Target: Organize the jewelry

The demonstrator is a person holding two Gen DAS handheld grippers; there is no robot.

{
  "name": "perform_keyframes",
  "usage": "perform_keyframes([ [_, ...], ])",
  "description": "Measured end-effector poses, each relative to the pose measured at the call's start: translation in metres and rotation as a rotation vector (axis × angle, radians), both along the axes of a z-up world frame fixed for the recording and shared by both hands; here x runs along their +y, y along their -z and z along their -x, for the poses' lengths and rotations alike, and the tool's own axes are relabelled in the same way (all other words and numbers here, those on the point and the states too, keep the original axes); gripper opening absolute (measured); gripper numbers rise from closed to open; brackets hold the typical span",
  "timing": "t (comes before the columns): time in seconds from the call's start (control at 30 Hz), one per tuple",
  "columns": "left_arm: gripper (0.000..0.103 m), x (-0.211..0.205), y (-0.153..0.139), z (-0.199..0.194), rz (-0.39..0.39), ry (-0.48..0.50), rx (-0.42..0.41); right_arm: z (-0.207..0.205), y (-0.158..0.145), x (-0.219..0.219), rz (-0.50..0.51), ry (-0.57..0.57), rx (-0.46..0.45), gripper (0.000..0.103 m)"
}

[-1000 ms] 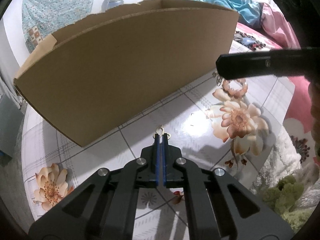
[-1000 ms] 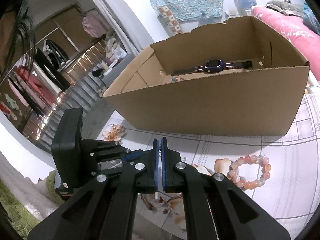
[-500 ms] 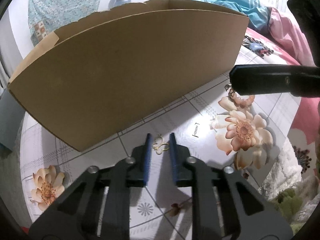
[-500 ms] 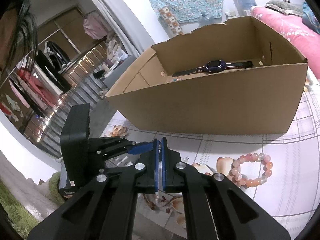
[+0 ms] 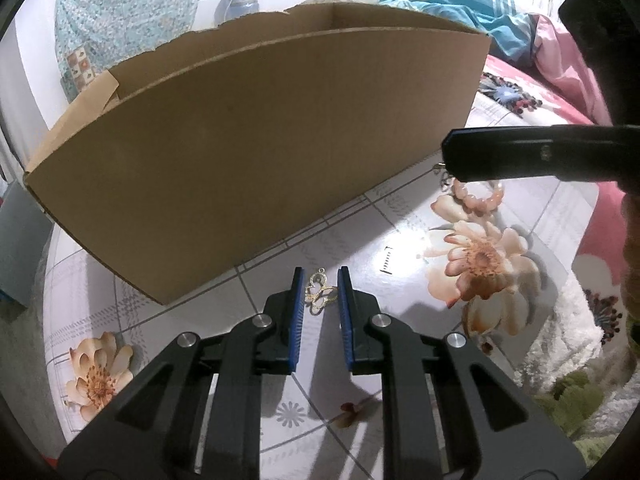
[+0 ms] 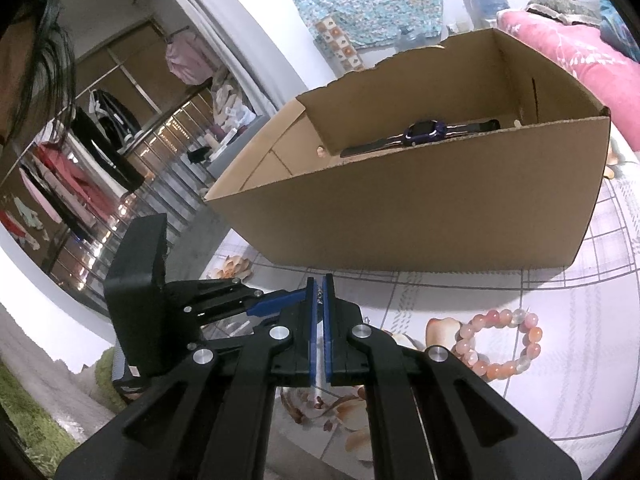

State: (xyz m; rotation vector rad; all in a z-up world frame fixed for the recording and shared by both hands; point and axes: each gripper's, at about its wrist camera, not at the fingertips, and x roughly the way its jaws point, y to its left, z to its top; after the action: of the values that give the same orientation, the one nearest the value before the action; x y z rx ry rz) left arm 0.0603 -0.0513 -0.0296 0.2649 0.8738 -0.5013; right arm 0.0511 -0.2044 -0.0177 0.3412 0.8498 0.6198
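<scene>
– Tongs first: left tongs, how wide?

– Parted a little, having just been opening. Blue pads clear on both sides, pressing on nothing.

– Anything between them?

– Butterfly pendant, gold, lying flat on the flowered tablecloth right between the two fingertips. Released, not pinched; touching either pad or not, hard to tell.

– And the right tongs?

– Clenched tight, pads nearly meeting. Pinched at the very tip: small gold piece, poking out with a darker bit hanging under it in the left view. Too small to name the kind.

– Position against the left pair?

– Seen in the left view entering from the right edge, held above the cloth and over the bead bracelet. In the right view, left pair sitting just to the left and lower, close by.

– Bracelet itself?

– Pink and orange beads, a closed ring lying flat on the cloth, near the front right corner of the cardboard box, apart from it and untouched by either pair.

– Box contents?

– Dark blue watch stretched out along the far inner wall. Rest of the floor hidden behind the near wall.

– Pendant against the box?

– Outside it, just in front of the near wall, on the cloth.
</scene>
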Motion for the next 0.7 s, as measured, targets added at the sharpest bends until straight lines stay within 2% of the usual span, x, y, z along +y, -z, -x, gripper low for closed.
perform_keyframes([
  [0.2,0.015,0.007,-0.030,0.019,0.055,0.017,-0.059,0.005,-0.017,-0.003,-0.017,-0.006,-0.047,0.003],
  [0.37,0.015,0.018,-0.075,0.034,0.158,0.037,-0.124,0.009,-0.049,-0.010,-0.033,-0.008,-0.137,0.003],
  [0.5,0.015,0.021,-0.111,0.034,0.207,0.065,-0.177,0.001,-0.078,-0.014,-0.044,-0.020,-0.199,0.003],
  [0.6,0.015,0.017,-0.134,0.019,0.224,0.079,-0.200,-0.020,-0.091,-0.022,-0.082,-0.027,-0.179,0.003],
  [0.7,0.015,0.010,-0.142,-0.009,0.231,0.072,-0.169,-0.047,-0.093,-0.032,-0.091,-0.025,-0.126,0.003],
])
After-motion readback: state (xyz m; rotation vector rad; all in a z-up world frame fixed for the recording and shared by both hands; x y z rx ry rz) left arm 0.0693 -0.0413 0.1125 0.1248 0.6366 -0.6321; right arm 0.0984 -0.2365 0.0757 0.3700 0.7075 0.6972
